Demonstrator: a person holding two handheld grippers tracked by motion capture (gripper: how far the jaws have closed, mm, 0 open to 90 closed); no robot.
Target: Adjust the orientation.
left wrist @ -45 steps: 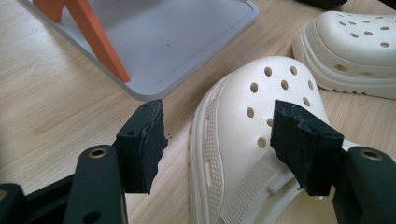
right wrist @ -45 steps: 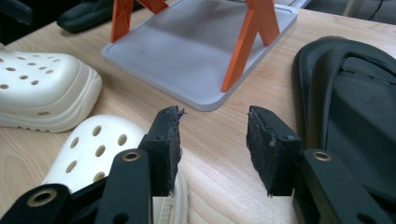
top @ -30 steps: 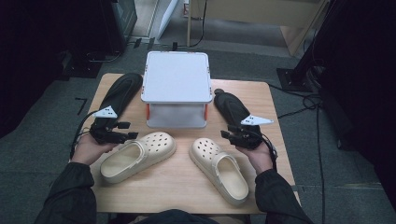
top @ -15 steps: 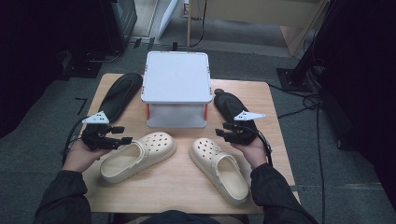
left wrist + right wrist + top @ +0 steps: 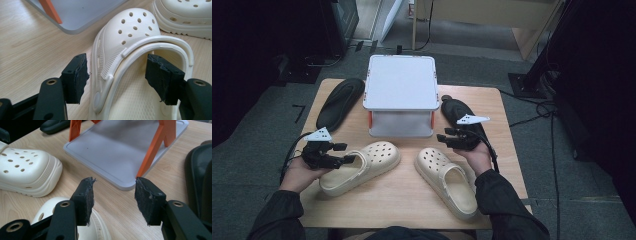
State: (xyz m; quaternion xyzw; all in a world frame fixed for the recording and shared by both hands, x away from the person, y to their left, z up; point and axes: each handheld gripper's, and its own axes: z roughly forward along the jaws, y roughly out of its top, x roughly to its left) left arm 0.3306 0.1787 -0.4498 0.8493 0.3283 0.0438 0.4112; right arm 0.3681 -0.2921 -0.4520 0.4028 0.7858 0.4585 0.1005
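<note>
Left tongs released, straddling cream perforated clog; right tongs released.

This looks like a lab or recording room rather than a home: a small wooden tabletop stands alone on grey carpet tiles, loose black cables trail across the floor, and dark equipment and curtains surround it.
</note>
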